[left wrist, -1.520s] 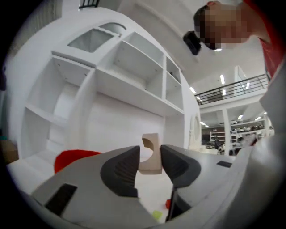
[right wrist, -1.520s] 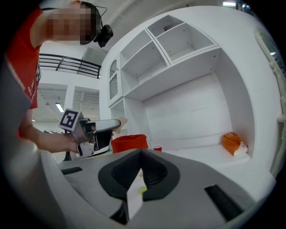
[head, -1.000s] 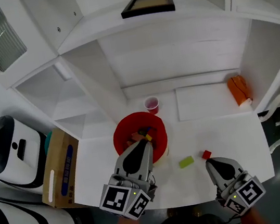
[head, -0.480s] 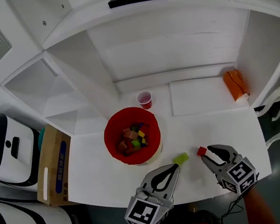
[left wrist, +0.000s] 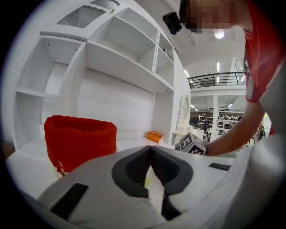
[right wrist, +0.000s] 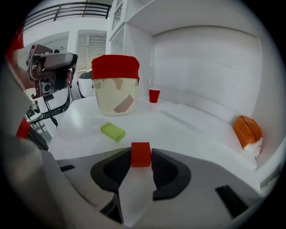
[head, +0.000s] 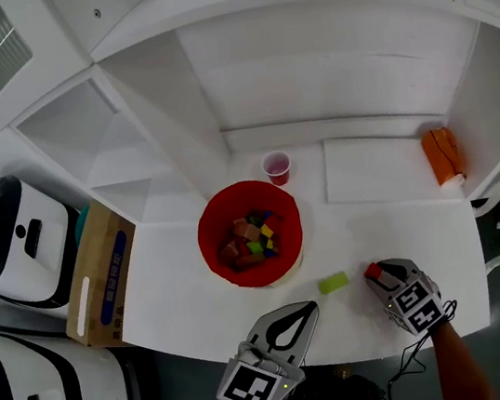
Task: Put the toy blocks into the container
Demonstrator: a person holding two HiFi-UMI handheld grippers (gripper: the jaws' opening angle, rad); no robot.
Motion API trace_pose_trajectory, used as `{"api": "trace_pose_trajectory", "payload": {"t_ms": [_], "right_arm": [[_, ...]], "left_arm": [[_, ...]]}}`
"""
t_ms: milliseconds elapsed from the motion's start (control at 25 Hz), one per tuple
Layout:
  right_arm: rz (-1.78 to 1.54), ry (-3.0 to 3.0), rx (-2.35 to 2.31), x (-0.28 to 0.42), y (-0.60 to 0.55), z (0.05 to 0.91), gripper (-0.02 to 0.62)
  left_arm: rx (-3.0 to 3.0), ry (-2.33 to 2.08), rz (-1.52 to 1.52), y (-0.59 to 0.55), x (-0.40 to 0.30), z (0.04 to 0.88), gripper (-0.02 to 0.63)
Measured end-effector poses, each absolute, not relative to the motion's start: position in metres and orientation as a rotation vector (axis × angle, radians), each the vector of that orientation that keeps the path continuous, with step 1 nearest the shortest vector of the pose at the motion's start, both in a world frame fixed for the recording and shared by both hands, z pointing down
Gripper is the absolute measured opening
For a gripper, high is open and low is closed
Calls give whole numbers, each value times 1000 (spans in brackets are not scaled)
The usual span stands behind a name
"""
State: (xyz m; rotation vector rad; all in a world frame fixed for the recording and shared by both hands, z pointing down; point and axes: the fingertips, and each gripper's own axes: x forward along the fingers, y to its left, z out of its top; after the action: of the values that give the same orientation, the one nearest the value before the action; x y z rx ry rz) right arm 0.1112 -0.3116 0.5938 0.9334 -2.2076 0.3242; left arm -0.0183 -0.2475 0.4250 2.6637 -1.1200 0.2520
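The red container (head: 204, 241) stands on the white table with several coloured blocks inside; it also shows as the container (left wrist: 80, 138) and the container (right wrist: 115, 67). A green block (head: 333, 282) lies to its right, also seen as the green block (right wrist: 112, 131). My left gripper (head: 310, 305) is shut and empty near the front edge, its tips just left of the green block. A red block (head: 372, 271) rests on the table. My right gripper (right wrist: 141, 156) has just been opening, and the red block (right wrist: 140, 154) sits snugly between its fingertips.
A small red cup (head: 276, 166) stands behind the container. An orange object (head: 442, 155) lies at the back right by the shelf wall. A cardboard box (head: 103, 283) and white appliances (head: 22, 245) stand left of the table. The table's front edge runs just under both grippers.
My left gripper drew back from over the container to the front edge beside the green block and shut. My right gripper sank onto the red block and its jaws spread around it.
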Motion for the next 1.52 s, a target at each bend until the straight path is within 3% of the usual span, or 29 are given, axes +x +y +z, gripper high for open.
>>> {"api": "trace_pose_trajectory", "payload": {"t_ms": [160,320,600,840,920,1040,1080,1120,1200,1280,1440,1520], "right_arm": [[395,-2374,1010,107,-313,570,167],[549,-2770,1133,92,-313,471,167],[296,-3042,956,14,-338,344,167],[222,-3019,796,-54,-358,331,169],[250,-3003,758,-67,-359,334,221],[234,-3005,747,-72,-355,335,222],[207,-3010,767,-69,-354,333,206],[174,-3009,803,-64,-352,332,139],[115,-2994,889,-49,-349,330,66],[108,-2983,955,-32,-343,329,17],[150,-2972,1078,9,-326,329,12],[177,-2954,1133,29,-314,333,12]], "left_arm": [[2653,-1155,254,-249,-27,426,23],[2651,-1176,232,-250,-32,423,23],[2656,-1215,193,-249,-45,415,23],[2644,-1252,157,-247,-60,408,23],[2639,-1261,150,-246,-64,407,23],[2638,-1264,139,-247,-68,408,23],[2641,-1262,138,-247,-69,408,23],[2650,-1257,144,-247,-69,410,23],[2699,-1240,183,-249,-67,417,23],[2736,-1210,226,-251,-61,425,23],[2762,-1125,358,-258,-41,448,26],[2767,-1063,457,-261,-29,466,63]]}}
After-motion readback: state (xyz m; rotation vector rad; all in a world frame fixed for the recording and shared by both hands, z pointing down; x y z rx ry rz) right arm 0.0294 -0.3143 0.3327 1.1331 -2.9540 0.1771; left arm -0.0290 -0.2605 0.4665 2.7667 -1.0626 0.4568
